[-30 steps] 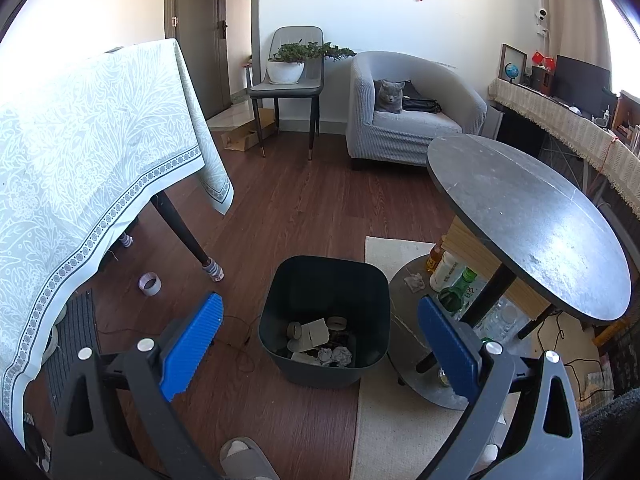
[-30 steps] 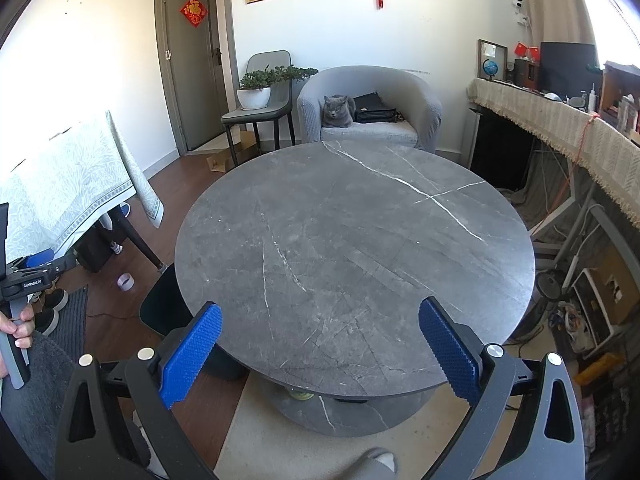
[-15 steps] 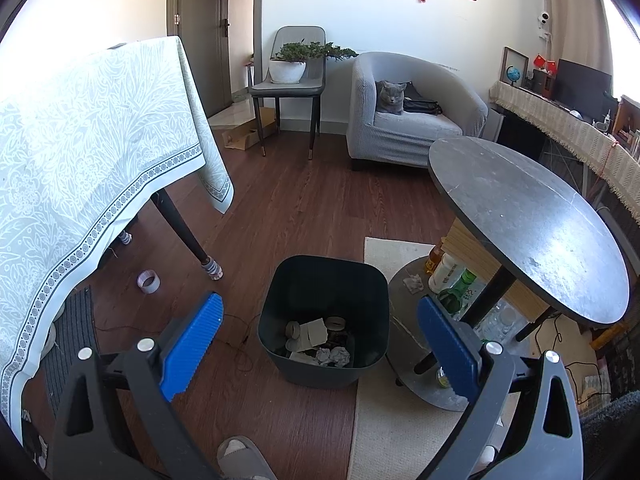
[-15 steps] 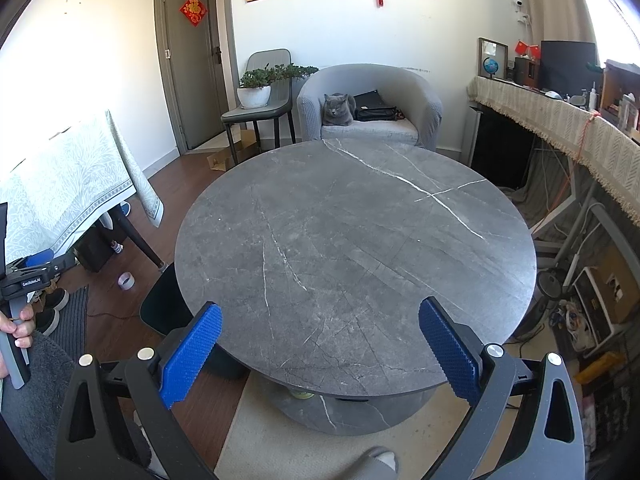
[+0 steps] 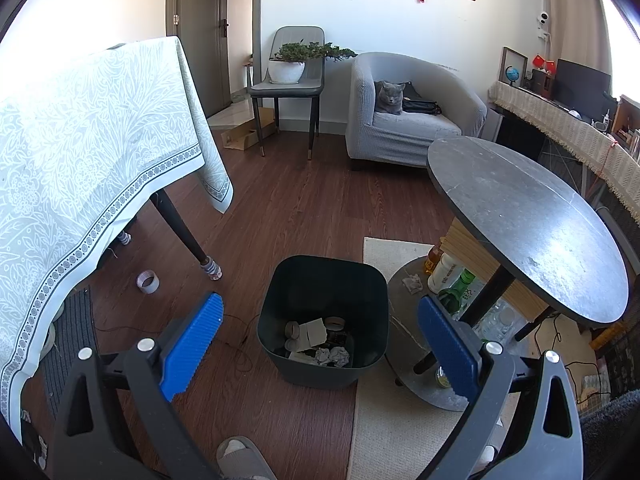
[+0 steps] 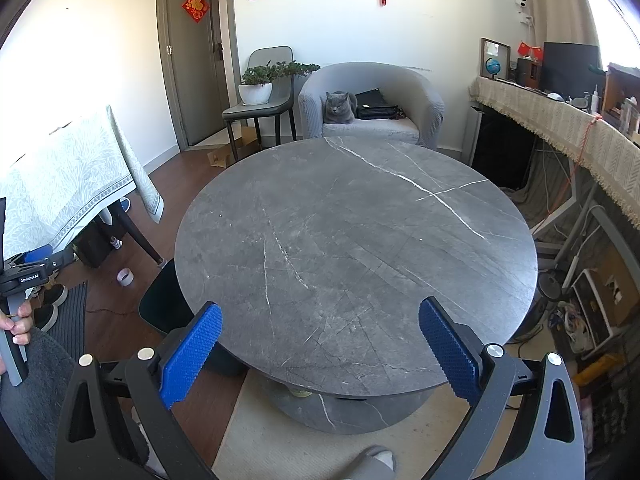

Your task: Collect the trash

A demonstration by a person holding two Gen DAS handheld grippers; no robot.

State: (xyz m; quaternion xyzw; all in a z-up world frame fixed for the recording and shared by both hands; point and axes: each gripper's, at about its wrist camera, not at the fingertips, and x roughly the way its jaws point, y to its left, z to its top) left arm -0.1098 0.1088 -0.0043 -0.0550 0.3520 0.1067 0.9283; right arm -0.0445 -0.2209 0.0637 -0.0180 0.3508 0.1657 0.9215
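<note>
A dark bin (image 5: 325,280) stands on the wood floor and holds crumpled paper (image 5: 331,356), tape rolls and cardboard scraps. My left gripper (image 5: 320,340) is open and empty above the bin's near side. My right gripper (image 6: 320,344) is open and empty over the near edge of the round grey marble table (image 6: 352,240), whose top is bare. The bin's edge (image 6: 160,300) shows left of that table. A tape roll (image 5: 147,282) lies on the floor under the cloth-covered table; it also shows in the right wrist view (image 6: 125,277). A crumpled tissue (image 5: 412,282) lies on the round table's lower shelf.
A cloth-covered table (image 5: 80,152) stands at the left. Bottles (image 5: 452,284) sit on the round table's lower shelf. A grey cat (image 5: 389,98) lies on an armchair at the back. A chair with a potted plant (image 5: 288,68) stands beside it. A beige rug (image 5: 384,432) lies under the round table.
The left wrist view has shifted slightly, the bin sitting a touch nearer centre. Both grippers stay open. The right view is unchanged.
</note>
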